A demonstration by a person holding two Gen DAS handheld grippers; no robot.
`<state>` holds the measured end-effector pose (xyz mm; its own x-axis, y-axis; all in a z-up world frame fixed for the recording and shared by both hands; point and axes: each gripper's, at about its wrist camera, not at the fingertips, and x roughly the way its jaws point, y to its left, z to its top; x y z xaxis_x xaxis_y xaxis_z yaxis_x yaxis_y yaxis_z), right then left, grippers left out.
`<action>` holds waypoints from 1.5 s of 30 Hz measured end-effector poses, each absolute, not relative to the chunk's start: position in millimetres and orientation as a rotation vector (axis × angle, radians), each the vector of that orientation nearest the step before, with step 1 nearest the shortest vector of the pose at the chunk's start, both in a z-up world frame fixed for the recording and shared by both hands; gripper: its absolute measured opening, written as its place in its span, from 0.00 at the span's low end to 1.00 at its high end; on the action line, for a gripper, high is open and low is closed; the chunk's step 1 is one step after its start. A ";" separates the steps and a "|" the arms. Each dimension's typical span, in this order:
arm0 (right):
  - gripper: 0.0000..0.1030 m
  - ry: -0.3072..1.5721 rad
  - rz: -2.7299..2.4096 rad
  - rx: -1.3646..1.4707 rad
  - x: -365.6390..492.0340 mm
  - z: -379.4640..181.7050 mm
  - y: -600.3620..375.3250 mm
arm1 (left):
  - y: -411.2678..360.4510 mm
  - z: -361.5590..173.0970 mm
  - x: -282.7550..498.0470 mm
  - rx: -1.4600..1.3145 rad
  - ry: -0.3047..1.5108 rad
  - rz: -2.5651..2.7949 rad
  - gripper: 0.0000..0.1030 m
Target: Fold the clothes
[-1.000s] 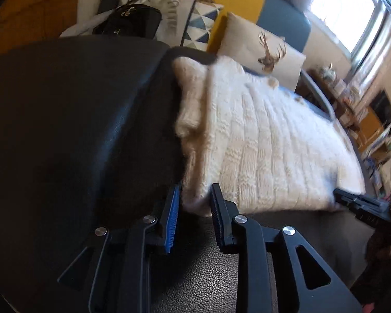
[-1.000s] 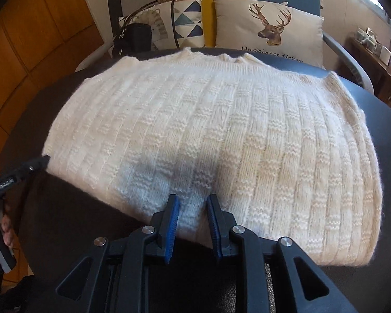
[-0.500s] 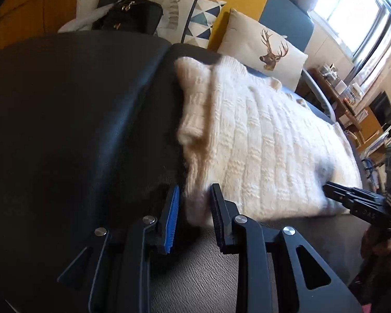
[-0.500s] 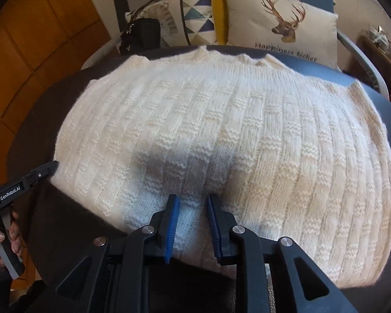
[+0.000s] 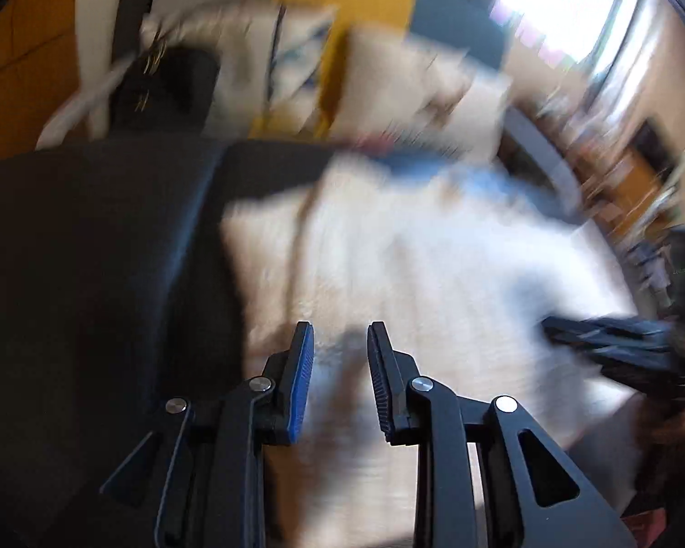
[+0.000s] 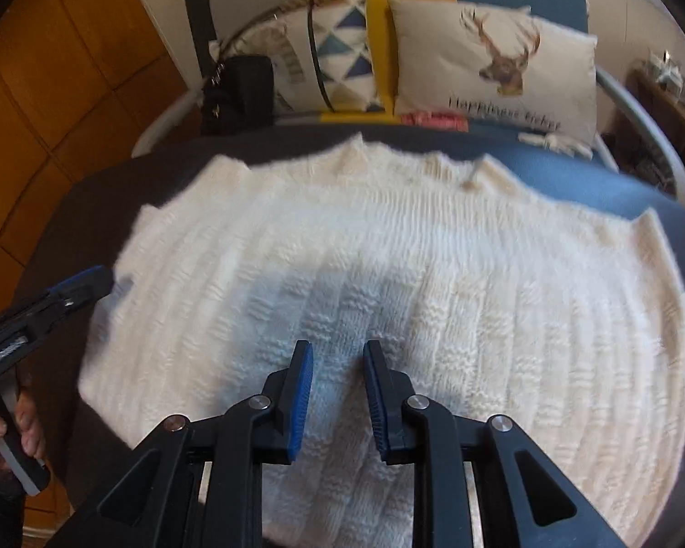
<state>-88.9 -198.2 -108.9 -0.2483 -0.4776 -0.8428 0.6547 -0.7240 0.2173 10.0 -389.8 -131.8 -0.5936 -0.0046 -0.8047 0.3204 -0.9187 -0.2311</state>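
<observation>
Sweater: a cream ribbed-knit sweater (image 6: 434, 274) lies folded flat on a round black leather-covered table (image 6: 91, 210), its collar edge toward the far rim.
Left gripper: the left gripper (image 5: 340, 342) hangs over the sweater's near-left part, jaws parted with nothing between them; whether it touches the knit is lost in heavy motion blur.
Right gripper: the right gripper (image 6: 338, 360) sits over the sweater's near middle, jaws apart, nothing pinched.
Hand: a hand (image 6: 9, 429) grips the left gripper's handle, cut off at the left frame edge.
Behind the sweater: a white deer-print cushion (image 6: 497, 64), a triangle-patterned cushion (image 6: 338, 55) and a black handbag (image 6: 237, 91).
</observation>
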 end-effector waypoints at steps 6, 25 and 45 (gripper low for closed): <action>0.22 0.199 -2.030 1.233 -103.8 -96.9 -191.0 | -400.0 -108.8 8.2 1.169 0.644 -2.716 0.26; 0.22 0.129 -2.118 1.261 -147.8 -124.2 -170.7 | -369.2 -125.6 -58.6 1.298 0.098 -2.514 0.26; 0.22 0.160 -2.102 1.279 -153.4 -111.0 -170.0 | -367.4 -121.1 -62.4 1.282 0.092 -2.530 0.26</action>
<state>-153.4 -170.0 -111.0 -0.3011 -0.4729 -0.8280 0.5931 -0.7728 0.2257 -62.4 -367.4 -121.1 -0.5553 -0.2387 -0.7967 0.2957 -0.9520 0.0792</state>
